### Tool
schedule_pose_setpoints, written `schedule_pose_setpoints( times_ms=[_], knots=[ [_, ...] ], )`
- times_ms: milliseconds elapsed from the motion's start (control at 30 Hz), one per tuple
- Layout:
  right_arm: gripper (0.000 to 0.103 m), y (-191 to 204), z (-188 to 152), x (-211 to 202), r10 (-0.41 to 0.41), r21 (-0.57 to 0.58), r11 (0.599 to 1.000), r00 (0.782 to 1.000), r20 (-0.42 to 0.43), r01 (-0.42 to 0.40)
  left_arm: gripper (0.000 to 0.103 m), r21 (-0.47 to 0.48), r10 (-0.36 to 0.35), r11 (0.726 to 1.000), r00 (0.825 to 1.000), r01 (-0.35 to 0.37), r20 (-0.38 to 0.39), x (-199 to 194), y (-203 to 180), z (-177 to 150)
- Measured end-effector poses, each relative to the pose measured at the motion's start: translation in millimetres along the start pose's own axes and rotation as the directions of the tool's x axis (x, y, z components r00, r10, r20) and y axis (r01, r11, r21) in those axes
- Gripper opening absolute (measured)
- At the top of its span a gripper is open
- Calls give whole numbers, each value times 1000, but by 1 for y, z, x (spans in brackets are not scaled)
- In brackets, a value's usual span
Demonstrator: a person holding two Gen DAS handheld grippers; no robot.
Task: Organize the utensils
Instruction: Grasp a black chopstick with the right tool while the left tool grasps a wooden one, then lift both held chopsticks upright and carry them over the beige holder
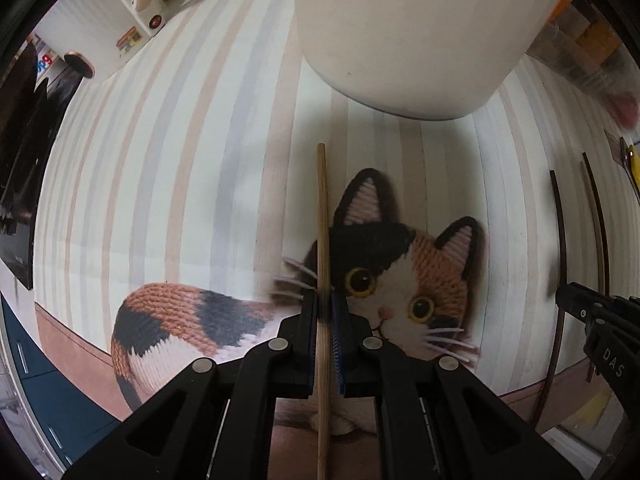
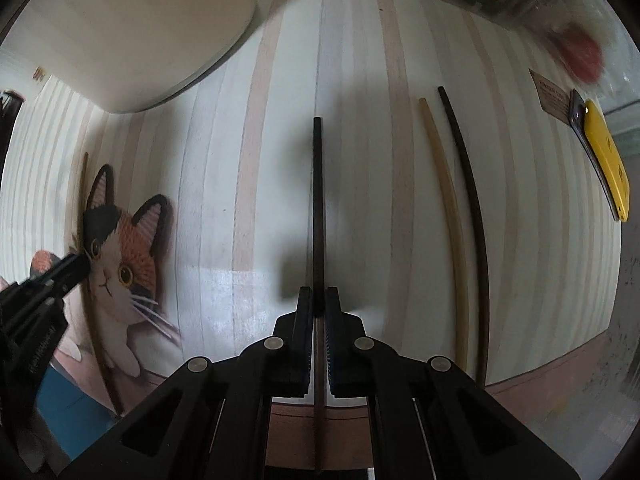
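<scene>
Above the striped mat [image 2: 360, 160], a pale chopstick [image 1: 322, 240] is pinched by the left gripper [image 1: 325, 312], a dark chopstick [image 2: 317, 208] by the right gripper [image 2: 319, 312]; both probably get dropped into the white holder [image 1: 408, 32] at 12 o'clock.

My left tongs [image 1: 325, 308], matt black plastic, pinch a pale, smooth wooden chopstick [image 1: 322, 216]. My right tongs [image 2: 319, 304] pinch a dark, matt chopstick [image 2: 317, 200]. The bench [image 1: 180, 160] wears a smooth striped cloth with a faint sheen.
</scene>
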State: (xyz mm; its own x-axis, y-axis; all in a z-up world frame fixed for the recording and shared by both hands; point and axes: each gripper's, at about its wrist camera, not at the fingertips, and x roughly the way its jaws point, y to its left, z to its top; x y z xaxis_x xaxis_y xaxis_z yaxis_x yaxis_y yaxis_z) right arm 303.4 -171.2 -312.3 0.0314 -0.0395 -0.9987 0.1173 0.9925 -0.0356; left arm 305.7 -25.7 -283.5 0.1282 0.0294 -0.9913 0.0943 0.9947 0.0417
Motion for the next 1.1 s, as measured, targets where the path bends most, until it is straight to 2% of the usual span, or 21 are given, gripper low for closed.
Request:
schedule_pose_setpoints(
  times_ms=[267,300,367,633,800,1000,1100],
  knots=[
    [7,-5,5,2,-16,12,1000,1000,-4,16,5,12,1,1000,1000,-1,1,4,-4,6],
    [7,-7,18,5,-21,8,1000,1000,-5,21,5,10,-1,1000,1000,1,0,5,-4,6],
    [7,1,21,3,-29,6,1000,1000,-2,29,5,11,0,1000,1000,0,0,3,-7,12],
    [8,19,21,0,-61,0,998,998,23,61,5,13,0,1000,1000,0,4,-2,-3,17],
    [6,14,13,-3,-35,40,999,999,34,34,5,-2,4,1000,1000,-4,2,-5,2,15],
    [6,6,0,-23,22,77,997,996,86,-29,4,-18,32,999,997,-31,75,-36,9,15],
    [6,4,-5,-41,33,80,996,991,133,-44,4,-23,66,998,987,-63,144,-62,14,17]
  ],
)
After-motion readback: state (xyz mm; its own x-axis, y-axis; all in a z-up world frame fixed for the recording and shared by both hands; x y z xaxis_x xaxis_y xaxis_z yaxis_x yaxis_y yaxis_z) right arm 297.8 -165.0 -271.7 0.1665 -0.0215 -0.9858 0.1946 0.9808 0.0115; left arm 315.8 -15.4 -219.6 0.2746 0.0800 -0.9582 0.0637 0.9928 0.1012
